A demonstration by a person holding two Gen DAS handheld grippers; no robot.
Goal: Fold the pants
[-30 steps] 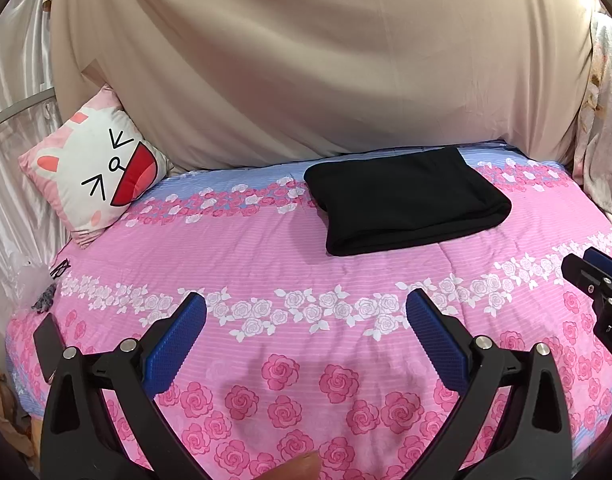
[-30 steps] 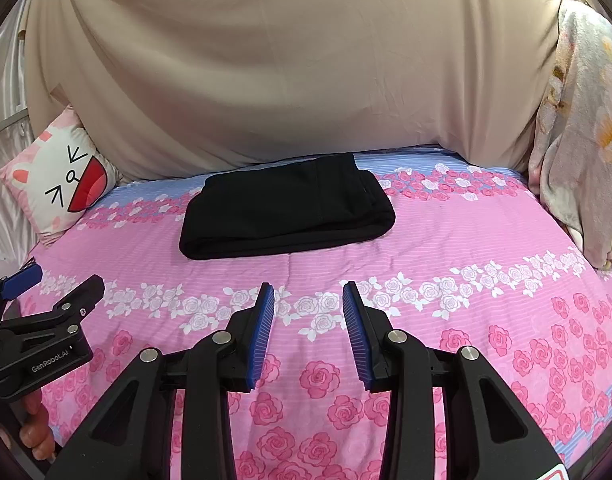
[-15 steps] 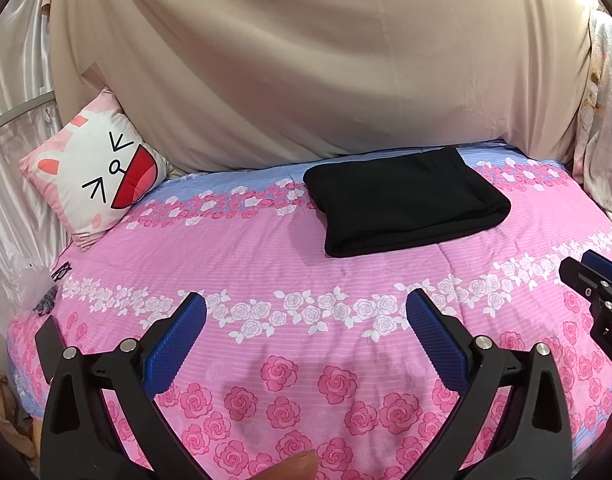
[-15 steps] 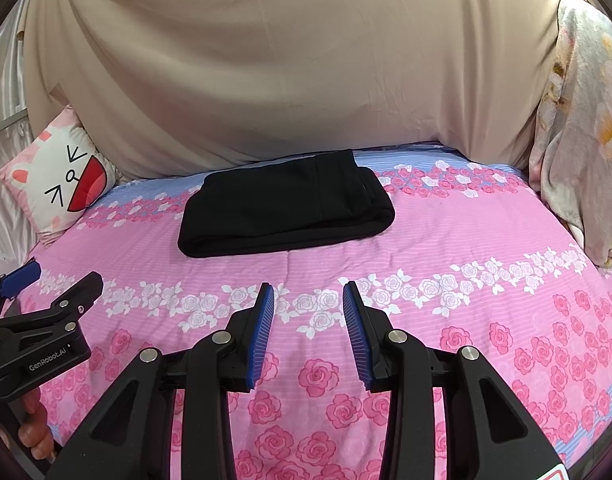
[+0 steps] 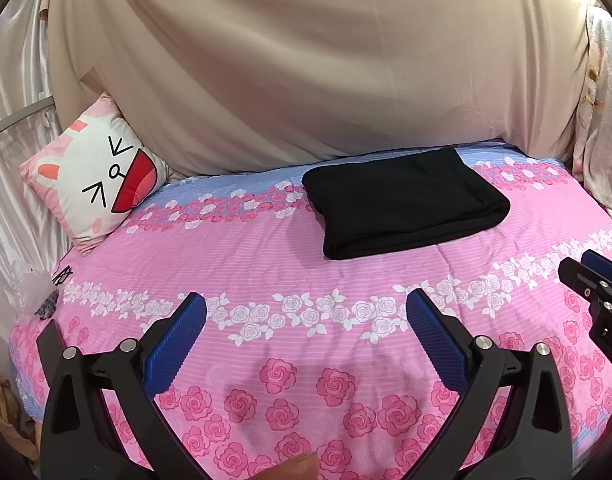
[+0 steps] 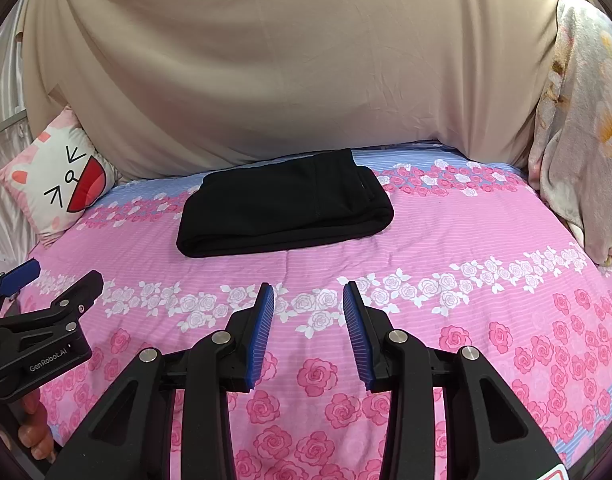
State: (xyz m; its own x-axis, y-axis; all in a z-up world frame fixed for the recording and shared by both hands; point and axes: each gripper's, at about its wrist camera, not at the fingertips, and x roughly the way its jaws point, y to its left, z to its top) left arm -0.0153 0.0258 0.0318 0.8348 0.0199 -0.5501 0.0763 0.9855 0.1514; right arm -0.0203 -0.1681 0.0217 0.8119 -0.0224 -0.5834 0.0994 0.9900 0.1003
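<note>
Pants (image 6: 284, 208) folded on bedspread (image 6: 445, 240)

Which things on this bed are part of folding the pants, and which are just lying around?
Part of the job:
black pants, already folded
left claw, open
right claw, open

Lying about:
cat-face cushion
floral blanket at the right
</note>
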